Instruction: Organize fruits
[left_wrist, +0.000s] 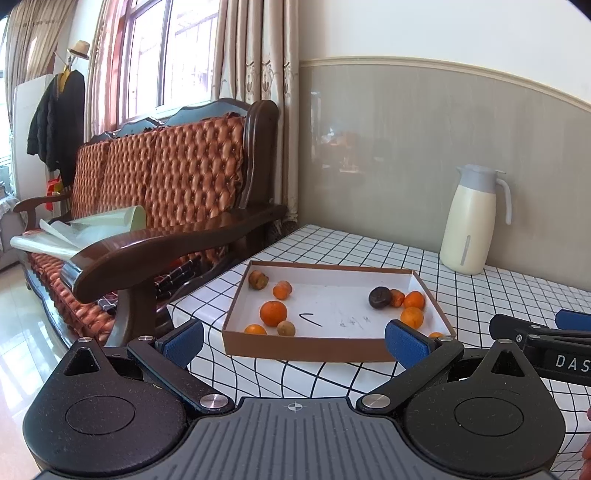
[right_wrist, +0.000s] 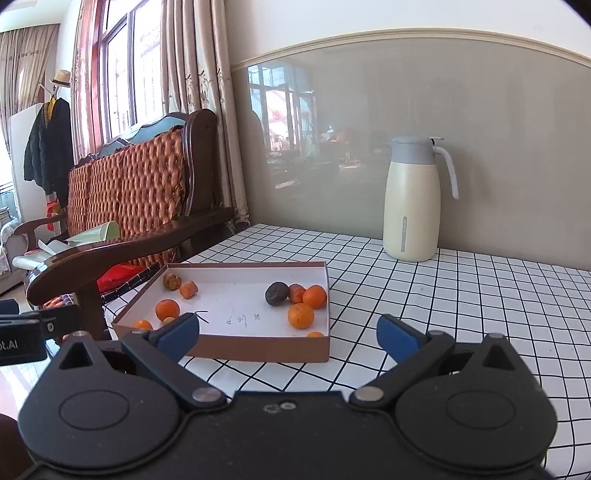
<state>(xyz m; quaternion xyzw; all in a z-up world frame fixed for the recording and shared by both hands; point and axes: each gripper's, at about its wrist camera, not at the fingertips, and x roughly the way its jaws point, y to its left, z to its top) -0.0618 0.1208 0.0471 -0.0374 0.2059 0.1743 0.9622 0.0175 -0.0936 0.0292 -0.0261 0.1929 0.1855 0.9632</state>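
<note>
Right now your fruits lie loose in the shallow cardboard box (left_wrist: 314, 350) on the checked tablecloth (right_wrist: 461, 306): a large orange (left_wrist: 273, 313) near its left side, a dark fruit (left_wrist: 380, 297) near its right. Your left gripper (left_wrist: 295, 338) and right gripper (right_wrist: 288, 332) both stand wide apart, empty, short of it.

Left gripper (left_wrist: 295, 338) and right gripper (right_wrist: 287, 332) apparently empty, jaws wide.

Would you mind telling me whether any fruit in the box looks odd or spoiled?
Yes. Among the oranges in the box, one dark fruit near the right wall is almost black, and a brownish one in the far left corner looks shrivelled, possibly rotten.
</note>
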